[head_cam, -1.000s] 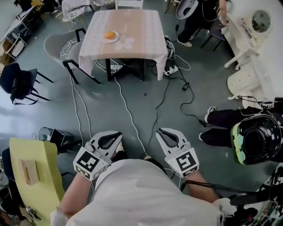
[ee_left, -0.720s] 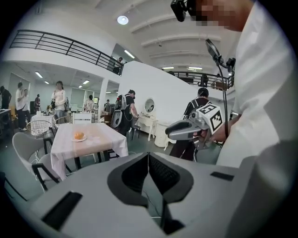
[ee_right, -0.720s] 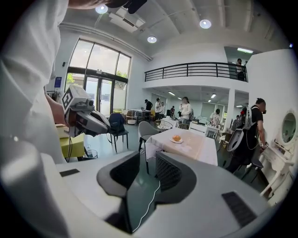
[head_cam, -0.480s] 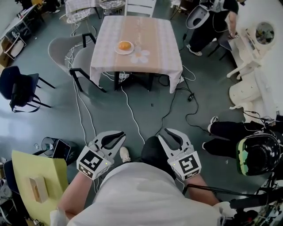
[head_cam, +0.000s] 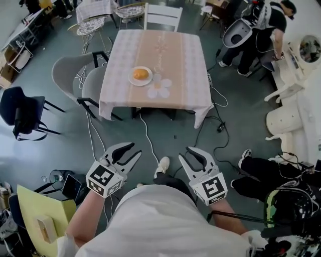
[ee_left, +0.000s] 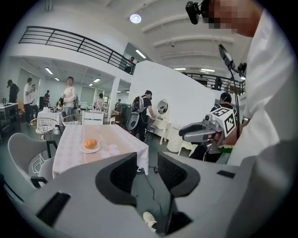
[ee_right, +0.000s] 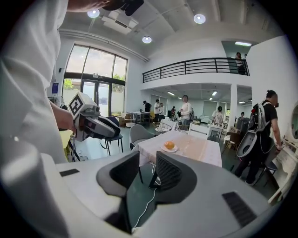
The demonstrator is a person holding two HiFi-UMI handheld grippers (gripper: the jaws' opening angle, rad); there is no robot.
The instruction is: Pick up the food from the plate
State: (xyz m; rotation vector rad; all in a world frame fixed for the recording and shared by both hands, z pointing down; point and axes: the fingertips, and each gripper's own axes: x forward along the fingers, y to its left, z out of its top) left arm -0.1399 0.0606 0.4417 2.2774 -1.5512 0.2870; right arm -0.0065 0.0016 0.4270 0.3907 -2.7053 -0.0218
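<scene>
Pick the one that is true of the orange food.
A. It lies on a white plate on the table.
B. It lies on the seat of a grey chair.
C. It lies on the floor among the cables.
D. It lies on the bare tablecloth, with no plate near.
A: in the head view the orange food sits on the white plate, which stands on the table with the pale cloth.

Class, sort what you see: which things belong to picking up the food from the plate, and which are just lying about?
Job: orange food, white plate, clothed table.
Lying about: grey chairs, white chair, dark blue chair, floor cables.
</scene>
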